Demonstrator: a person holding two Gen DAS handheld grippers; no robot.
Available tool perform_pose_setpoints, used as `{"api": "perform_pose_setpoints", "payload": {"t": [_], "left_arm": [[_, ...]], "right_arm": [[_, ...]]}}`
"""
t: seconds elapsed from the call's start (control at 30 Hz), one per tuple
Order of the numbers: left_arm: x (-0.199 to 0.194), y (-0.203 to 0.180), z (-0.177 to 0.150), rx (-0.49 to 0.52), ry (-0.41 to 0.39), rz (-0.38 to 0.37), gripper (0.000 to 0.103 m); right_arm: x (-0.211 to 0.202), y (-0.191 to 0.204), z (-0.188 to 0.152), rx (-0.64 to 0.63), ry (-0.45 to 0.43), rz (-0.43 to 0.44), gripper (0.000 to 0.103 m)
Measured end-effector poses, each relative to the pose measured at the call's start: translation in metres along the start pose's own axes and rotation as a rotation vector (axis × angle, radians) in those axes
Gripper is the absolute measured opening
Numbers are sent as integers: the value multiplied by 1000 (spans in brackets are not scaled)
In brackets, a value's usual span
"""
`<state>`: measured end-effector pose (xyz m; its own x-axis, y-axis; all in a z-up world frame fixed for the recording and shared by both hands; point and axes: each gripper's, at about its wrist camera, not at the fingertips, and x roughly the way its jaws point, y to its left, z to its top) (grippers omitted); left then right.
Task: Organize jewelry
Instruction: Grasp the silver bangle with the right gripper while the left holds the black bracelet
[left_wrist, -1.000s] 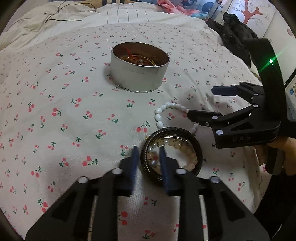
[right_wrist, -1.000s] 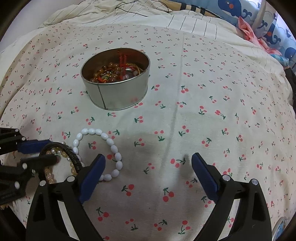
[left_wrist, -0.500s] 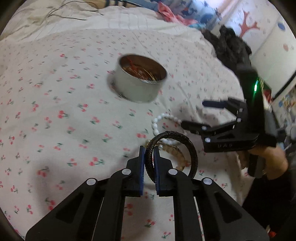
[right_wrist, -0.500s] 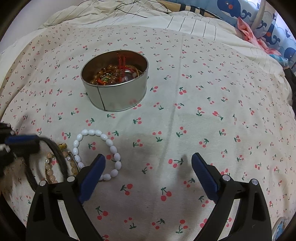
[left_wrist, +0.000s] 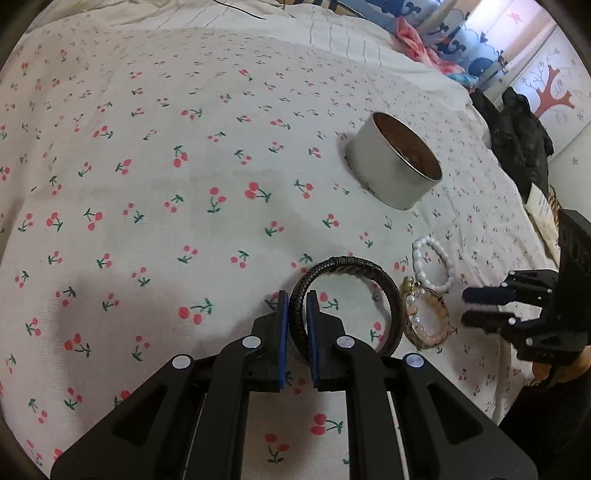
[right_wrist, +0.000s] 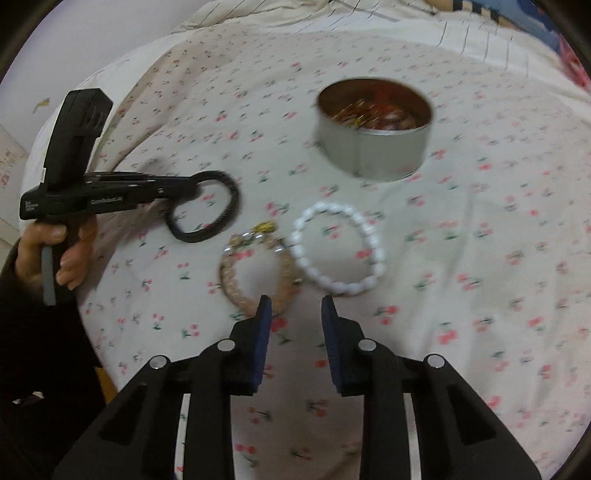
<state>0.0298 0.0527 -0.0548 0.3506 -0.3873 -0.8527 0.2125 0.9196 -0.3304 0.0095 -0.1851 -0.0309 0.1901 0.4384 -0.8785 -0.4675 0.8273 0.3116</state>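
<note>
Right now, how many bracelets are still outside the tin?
3: the black braided bracelet clamped in the left gripper, the peach bead bracelet and the white bead bracelet lying on the bedspread.

On the bed (right_wrist: 498, 258) a round tin (right_wrist: 373, 129) stands toward the far side, with jewelry lying inside it. Nearer than the tin, two beaded bracelets lie flat side by side and touching: the white bead bracelet (right_wrist: 341, 251) to the right in the right wrist view, the pearl-and-bead bracelet (right_wrist: 258, 273) to its left. Left of both, a braided bracelet (right_wrist: 207, 206) is clamped upright between the fingers of the left hand-held gripper (left_wrist: 295, 325), above the bedcover. The right hand-held gripper (right_wrist: 293, 314) hangs just before the two beaded bracelets, its jaws apart, its left finger over the near edge of the pearl-and-bead bracelet.
</note>
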Motion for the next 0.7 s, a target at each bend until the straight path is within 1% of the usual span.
{"api": "perform_pose_setpoints", "payload": {"t": [0.13,0.3,0.33,0.37,0.4,0.43,0.6,0.7], "left_arm": [[3,-3,-2,11,10,1,9],[6,-4,1,9,15,0,9],[6,-4,1,10,16,1,9],[7,-4,1,9,17,0,9],[7,-4,1,8,18,-1,9],[7,-4,1,9,18,0,10],[9,-4,1,10,21,-1,11],[10,-5,0,15,22,0,13]], "right_arm": [[7,-8,0,102,-10,114,28],[20,-26,0,218,-1,203,27],[21,-27,0,224,0,212,21],[22,-29,1,235,-4,209,12],[21,-30,1,240,-9,204,10],[19,-29,2,233,-19,199,6],[3,-17,6,175,-59,190,4],[-3,-11,8,153,-80,200,4]]}}
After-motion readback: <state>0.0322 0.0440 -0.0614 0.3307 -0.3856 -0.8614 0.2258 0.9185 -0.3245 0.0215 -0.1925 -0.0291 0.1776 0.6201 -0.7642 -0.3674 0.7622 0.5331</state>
